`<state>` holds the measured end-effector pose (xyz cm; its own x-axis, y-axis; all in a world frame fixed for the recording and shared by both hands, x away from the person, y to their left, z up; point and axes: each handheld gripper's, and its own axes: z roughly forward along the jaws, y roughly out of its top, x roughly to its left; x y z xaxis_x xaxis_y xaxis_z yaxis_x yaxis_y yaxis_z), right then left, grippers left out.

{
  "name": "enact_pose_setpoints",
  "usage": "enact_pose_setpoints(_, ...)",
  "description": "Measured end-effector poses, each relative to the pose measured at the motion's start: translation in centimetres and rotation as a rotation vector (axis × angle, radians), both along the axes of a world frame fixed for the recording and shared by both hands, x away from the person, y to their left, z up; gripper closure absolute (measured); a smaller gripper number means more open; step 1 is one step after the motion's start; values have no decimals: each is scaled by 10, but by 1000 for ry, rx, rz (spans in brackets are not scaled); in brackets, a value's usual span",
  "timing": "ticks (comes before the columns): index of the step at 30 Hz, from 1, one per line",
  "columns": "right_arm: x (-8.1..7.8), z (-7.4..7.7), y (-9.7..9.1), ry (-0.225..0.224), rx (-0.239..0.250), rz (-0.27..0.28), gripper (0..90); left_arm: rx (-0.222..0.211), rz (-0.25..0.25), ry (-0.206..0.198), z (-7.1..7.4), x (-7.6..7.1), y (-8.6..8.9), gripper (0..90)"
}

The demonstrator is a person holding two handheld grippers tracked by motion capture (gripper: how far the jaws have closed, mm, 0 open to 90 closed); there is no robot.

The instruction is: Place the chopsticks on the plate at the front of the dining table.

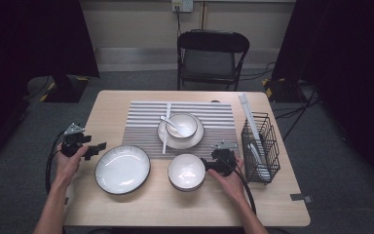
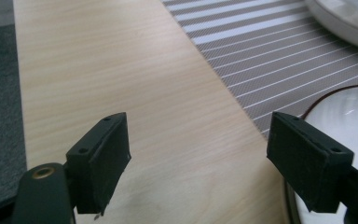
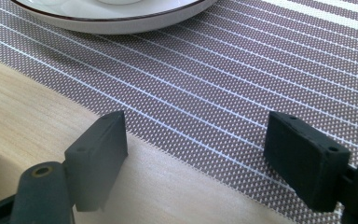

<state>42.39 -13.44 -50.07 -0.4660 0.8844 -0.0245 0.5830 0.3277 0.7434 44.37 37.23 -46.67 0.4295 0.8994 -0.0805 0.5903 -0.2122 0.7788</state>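
My left gripper [image 1: 96,148] hovers at the table's left side, just left of a large white plate with a dark rim [image 1: 122,169]. Its jaws stand open [image 2: 198,140] over bare wood, and the plate's rim [image 2: 349,112] shows by the right jaw. My right gripper [image 1: 208,164] sits right of a stack of white bowls [image 1: 186,171]. It is open [image 3: 196,140] above the front edge of the striped placemat [image 3: 242,70], with nothing between the jaws. On the placemat [image 1: 141,122] a small bowl with a spoon [image 1: 181,125] rests on a saucer [image 1: 168,139]. The saucer's edge [image 3: 112,16] lies ahead of the right gripper.
Chopsticks [image 1: 166,127] lie on the mat left of the saucer. A black wire basket [image 1: 260,146] holding chopsticks and a spoon stands at the table's right edge. A folding chair [image 1: 211,58] is behind the table. Bare wood lies along the front and the far left.
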Motion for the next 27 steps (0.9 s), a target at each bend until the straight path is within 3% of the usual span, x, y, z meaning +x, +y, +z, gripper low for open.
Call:
enact_pose_setpoints(8, 0, 0, 0, 1, 1, -2, 206, 35, 38, 21, -14, 2, 7, 209)
enact_pose_setpoints(10, 0, 0, 0, 1, 1, -3, 206, 47, 46, 46, -20, 4, 6, 216)
enact_pose_setpoints(15, 0, 0, 0, 1, 1, -3, 206, 114, 37, 75, -29, 7, 2, 216)
enact_pose_setpoints(16, 0, 0, 0, 1, 1, -3, 206, 100, 37, 71, -31, 7, 1, 211)
enact_pose_setpoints(20, 0, 0, 0, 1, 1, -3, 206, 112, 28, 60, -32, 8, 1, 191)
enact_pose_setpoints(23, 0, 0, 0, 1, 1, -3, 206, 83, 24, 29, -36, 8, 5, 161)
enact_pose_setpoints(27, 0, 0, 0, 1, 1, -3, 206, 81, 22, 28, -36, 8, 5, 154)
